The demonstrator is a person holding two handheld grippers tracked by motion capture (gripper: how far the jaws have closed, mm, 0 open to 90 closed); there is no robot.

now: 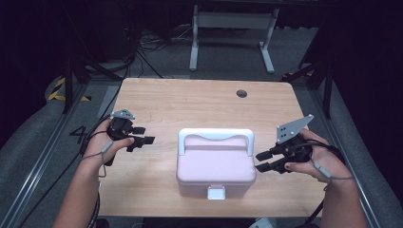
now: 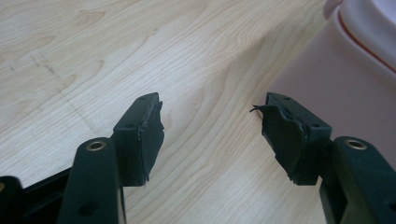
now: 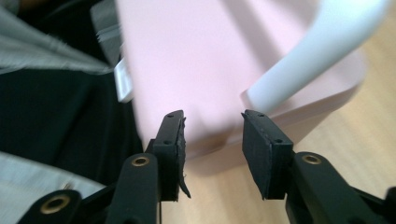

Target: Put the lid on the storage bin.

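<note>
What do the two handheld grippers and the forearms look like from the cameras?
Both are black two-jaw tools. The left gripper and right gripper each carry a grey three-cornered plate with small holes, the right one larger in frame. Thin grey cables trail from them over the wrists. Close up, brass-coloured rivets sit behind worn, frayed black pads. The forearms are bare, no sleeves.

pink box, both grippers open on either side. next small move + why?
Probably ease the right gripper in to the pink box: its jaws stand open beside the box's right edge, close to the white handle. The latch at the front looks shut. The left gripper is open too, but apart from the box.
</note>
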